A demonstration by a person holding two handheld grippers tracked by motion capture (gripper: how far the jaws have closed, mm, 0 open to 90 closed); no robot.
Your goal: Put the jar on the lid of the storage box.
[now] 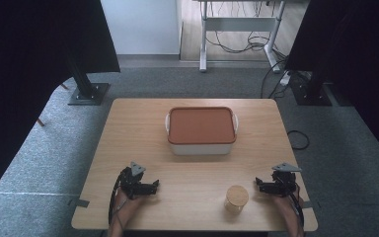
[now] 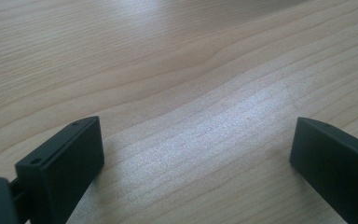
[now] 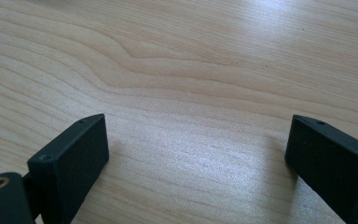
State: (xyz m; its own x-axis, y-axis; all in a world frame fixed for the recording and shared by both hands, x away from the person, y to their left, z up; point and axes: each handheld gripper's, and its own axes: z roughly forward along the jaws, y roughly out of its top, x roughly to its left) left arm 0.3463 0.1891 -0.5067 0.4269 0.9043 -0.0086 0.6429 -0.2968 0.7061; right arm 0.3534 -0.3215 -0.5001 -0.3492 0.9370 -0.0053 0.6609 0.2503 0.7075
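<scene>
- The white container keeps its contents hidden under a closed terracotta lid.
- The small jar has a wooden lid, so its contents cannot be told.
- The person's forearms are cut off by the high view's bottom edge.
- In the left gripper view, both black jaws run off the bottom edge; the right gripper view crops its jaws likewise.
- The desk frame is cut off by the top edge.
</scene>
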